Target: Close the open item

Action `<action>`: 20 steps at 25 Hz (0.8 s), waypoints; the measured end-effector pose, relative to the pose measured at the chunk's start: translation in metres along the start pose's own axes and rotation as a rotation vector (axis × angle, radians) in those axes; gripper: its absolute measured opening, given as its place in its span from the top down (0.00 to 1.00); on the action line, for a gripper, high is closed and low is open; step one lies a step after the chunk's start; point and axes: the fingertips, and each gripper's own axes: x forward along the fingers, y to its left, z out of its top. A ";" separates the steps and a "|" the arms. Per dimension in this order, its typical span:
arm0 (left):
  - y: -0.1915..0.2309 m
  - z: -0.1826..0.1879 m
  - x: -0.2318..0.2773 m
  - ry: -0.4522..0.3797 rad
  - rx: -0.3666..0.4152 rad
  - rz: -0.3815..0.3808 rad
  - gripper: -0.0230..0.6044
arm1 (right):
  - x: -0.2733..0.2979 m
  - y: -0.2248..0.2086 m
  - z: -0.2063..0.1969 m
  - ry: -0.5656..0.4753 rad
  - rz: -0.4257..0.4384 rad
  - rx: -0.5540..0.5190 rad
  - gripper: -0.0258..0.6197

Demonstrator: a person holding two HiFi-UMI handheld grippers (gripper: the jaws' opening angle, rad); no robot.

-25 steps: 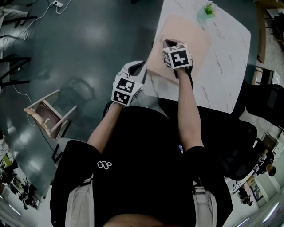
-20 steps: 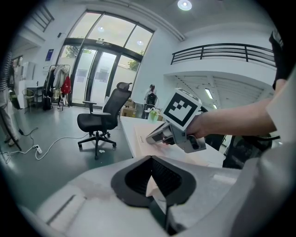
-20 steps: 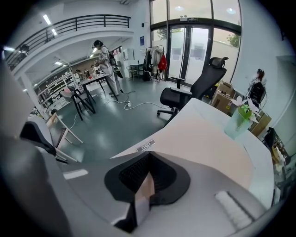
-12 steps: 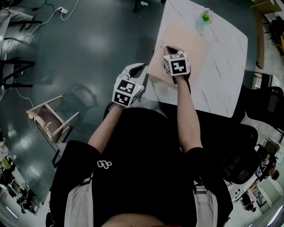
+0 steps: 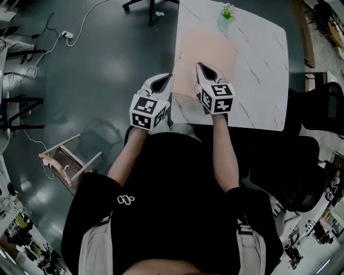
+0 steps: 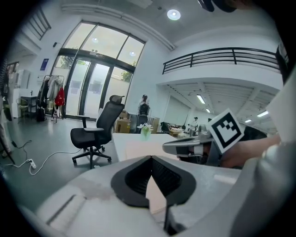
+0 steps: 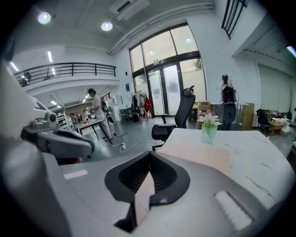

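Note:
A flat beige folder-like item lies shut on the white marble table; it also shows in the left gripper view and the right gripper view. My right gripper hovers over the item's near part, jaws shut and empty. Just off the table's left edge, beside the item, my left gripper is held with its jaws closed on nothing. Each gripper sees the other: the right gripper, the left gripper.
A small green vase with a flower stands at the table's far end, beyond the item. A black office chair is at the table's right, another on the floor beyond. A wooden chair lies on the floor at left.
Both grippers have drawn back toward the person. The right gripper has moved from over the item's middle to its near part. The jaws stay closed.

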 end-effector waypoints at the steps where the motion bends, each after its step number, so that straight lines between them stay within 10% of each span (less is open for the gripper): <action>1: -0.005 0.006 0.002 -0.011 0.009 -0.011 0.98 | -0.012 -0.001 0.005 -0.038 -0.006 0.015 0.98; 20: -0.097 0.095 0.019 -0.205 0.139 -0.157 0.98 | -0.164 -0.033 0.047 -0.378 -0.205 0.071 0.98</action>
